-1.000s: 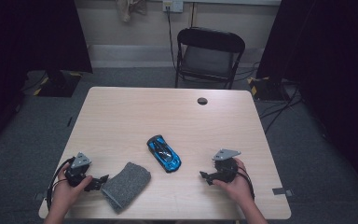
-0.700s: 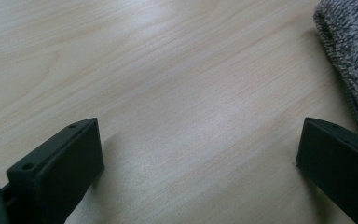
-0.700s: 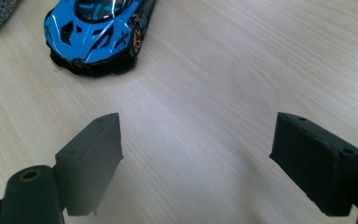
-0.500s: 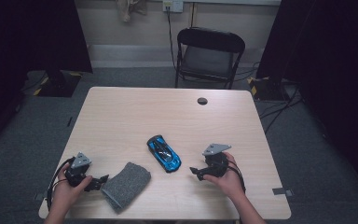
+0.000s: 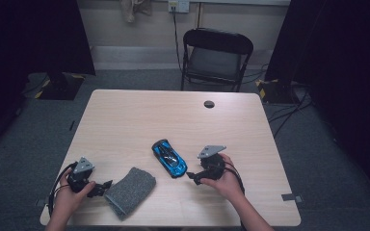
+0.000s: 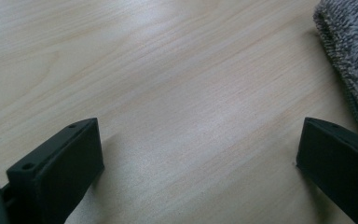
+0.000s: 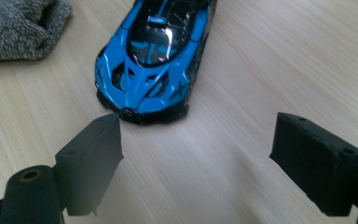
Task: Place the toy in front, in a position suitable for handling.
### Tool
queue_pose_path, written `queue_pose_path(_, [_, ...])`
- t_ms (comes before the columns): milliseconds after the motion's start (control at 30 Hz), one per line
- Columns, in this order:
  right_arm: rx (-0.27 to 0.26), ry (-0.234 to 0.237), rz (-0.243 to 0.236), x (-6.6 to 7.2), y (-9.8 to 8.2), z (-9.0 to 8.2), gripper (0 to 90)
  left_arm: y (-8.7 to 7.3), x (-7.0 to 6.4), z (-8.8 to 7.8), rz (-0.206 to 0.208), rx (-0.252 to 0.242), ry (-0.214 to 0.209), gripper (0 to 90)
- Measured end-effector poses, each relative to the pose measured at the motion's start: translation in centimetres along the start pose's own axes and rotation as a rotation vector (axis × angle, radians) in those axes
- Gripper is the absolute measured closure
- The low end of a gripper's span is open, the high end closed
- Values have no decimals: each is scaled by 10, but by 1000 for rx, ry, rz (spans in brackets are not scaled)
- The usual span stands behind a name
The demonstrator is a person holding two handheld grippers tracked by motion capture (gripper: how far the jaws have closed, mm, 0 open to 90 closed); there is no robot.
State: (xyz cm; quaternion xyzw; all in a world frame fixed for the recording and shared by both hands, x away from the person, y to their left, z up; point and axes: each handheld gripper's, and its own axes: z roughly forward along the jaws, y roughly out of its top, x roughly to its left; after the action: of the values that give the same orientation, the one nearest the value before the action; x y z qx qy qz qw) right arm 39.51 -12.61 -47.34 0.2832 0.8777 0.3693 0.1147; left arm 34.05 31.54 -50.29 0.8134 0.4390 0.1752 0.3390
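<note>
Blue paint and a black roof mark the toy car [image 5: 169, 158], which is parked on the wooden table [image 5: 125, 120] a little nearer the person's edge than the middle, its length set at a slant. It is taken here as the landmark. Just beside its near end the right gripper [image 5: 192, 176] is held low in the person's right hand [image 5: 224, 180], with the jaws spread wide and nothing between them; in the right gripper view the car's blunt end [image 7: 144, 100] is seen just ahead of the gap, close to one jaw tip, though contact cannot be judged. To the car's left and nearer the person, a grey folded cloth [image 5: 130, 191] is laid flat. Past the cloth, farther from the car, the left gripper [image 5: 103, 185] is held with its jaws likewise parted over bare wood, one jaw just beside the cloth's edge [image 6: 349, 56]. Beyond the car, near the far edge, a small dark round cap [image 5: 209, 104] is set into the tabletop.
</note>
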Motion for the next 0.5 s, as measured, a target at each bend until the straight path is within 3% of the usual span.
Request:
queue_pose_path(167, [3,10,-16,5,7,5,157,0,0,0,-1,0,0,0])
queue_pose_path(500, [-25,30,16,7,19,12,157,0,0,0,0,0,0,0])
